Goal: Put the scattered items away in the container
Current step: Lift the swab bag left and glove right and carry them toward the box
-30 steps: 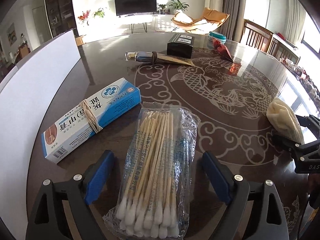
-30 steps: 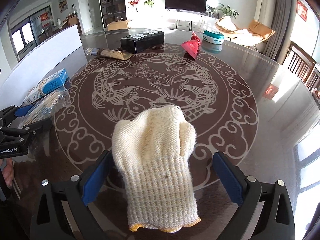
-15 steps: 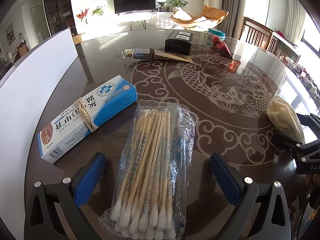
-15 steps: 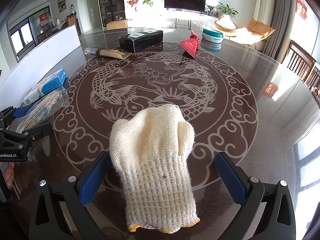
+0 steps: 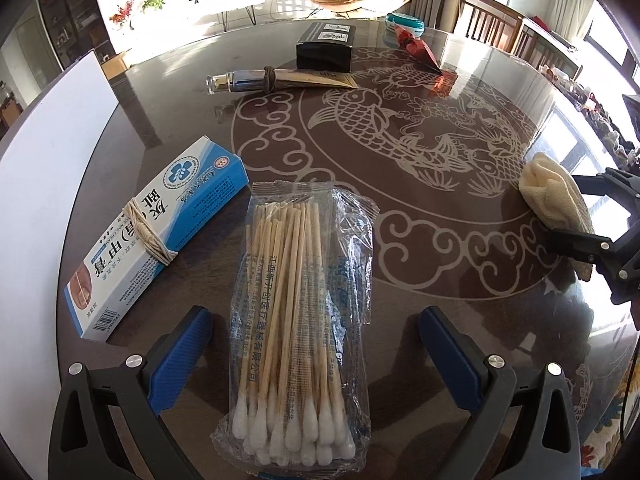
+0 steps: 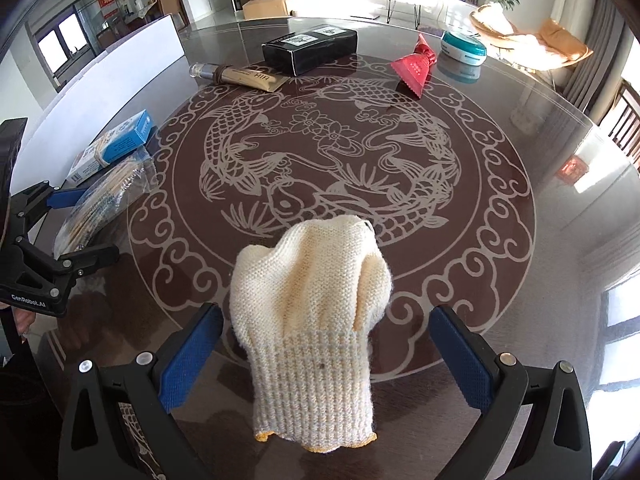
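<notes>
A clear bag of cotton swabs [image 5: 300, 320] lies on the dark round table, between the spread blue pads of my open left gripper [image 5: 316, 352]; neither pad touches it. A blue-and-white medicine box [image 5: 160, 236] bound with a rubber band lies just left of the bag. In the right wrist view a cream knitted glove [image 6: 312, 320] rests between the wide-open fingers of my right gripper [image 6: 324, 356], untouched. The glove [image 5: 556, 200] and right gripper also show at the far right of the left wrist view. The swab bag [image 6: 104, 200] and left gripper [image 6: 72, 232] show at left.
Farther back lie a tube with a bottle tied to it [image 5: 276, 78], a black box [image 5: 326, 46], a red packet [image 5: 420, 48] and a teal round tin [image 5: 404, 24]. A white panel [image 5: 44, 184] stands along the table's left edge. Chairs stand beyond the far right rim.
The left gripper's fingers have spread wider and drawn back slightly from the swab bag. The right gripper's fingers have also widened a little around the glove. No object has moved.
</notes>
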### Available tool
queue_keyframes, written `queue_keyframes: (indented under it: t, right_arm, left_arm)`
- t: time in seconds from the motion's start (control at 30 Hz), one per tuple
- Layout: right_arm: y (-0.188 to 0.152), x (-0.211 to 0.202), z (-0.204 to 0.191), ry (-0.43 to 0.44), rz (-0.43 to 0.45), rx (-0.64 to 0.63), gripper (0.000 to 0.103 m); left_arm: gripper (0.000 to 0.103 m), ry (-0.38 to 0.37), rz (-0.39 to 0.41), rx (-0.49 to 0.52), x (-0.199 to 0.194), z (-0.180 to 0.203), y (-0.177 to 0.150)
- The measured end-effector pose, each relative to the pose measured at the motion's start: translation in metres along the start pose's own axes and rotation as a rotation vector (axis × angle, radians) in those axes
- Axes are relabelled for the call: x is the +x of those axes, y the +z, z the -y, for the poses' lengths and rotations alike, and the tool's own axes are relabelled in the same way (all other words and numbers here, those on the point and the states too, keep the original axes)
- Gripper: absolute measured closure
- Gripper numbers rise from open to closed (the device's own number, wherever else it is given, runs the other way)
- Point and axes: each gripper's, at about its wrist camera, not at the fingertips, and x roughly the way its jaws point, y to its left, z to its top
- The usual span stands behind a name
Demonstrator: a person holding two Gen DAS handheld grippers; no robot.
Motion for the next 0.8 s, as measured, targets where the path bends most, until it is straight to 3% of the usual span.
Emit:
queue_keyframes:
  t: [0.03,0.07,0.1,0.13,0.17,0.37,0.53,0.67,0.8]
  right_arm:
    - [0.002,0.0,-0.001,0.004,-0.009,-0.013,0.002]
    - [0.003,0.0,-0.001,0.004,-0.013,-0.023,0.019]
    - [0.004,0.0,-0.001,0.01,-0.026,-0.023,0.037]
    - [0.005,-0.001,0.0,0.007,-0.031,-0.014,0.052]
    - [0.005,-0.004,0.001,0.007,-0.033,-0.002,0.054]
    - [-0.007,-0.018,-0.009,-0.008,-0.024,-0.02,0.055]
    - [-0.011,-0.028,-0.023,-0.029,-0.006,-0.045,0.055]
    - [0.012,-0.047,-0.046,-0.02,0.045,-0.093,0.055]
    - [0.06,-0.062,-0.095,0.028,0.083,-0.181,0.055]
  left_arm:
    - [0.011,-0.011,0.012,0.007,-0.002,0.002,0.0]
    - [0.03,-0.016,0.027,0.009,-0.005,0.002,-0.001]
    - [0.042,-0.016,0.037,0.007,-0.008,0.002,0.0]
    - [0.064,-0.021,0.039,0.002,-0.011,0.0,0.0]
    - [0.069,-0.034,0.037,-0.002,-0.012,-0.001,0.0]
    - [0.074,-0.069,0.066,-0.052,-0.024,-0.011,-0.02]
    - [0.074,-0.081,0.147,-0.113,-0.056,-0.026,-0.033]
    - [0.074,-0.094,0.237,-0.193,-0.102,-0.057,-0.033]
    - [0.074,-0.059,0.319,-0.262,-0.153,-0.11,-0.036]
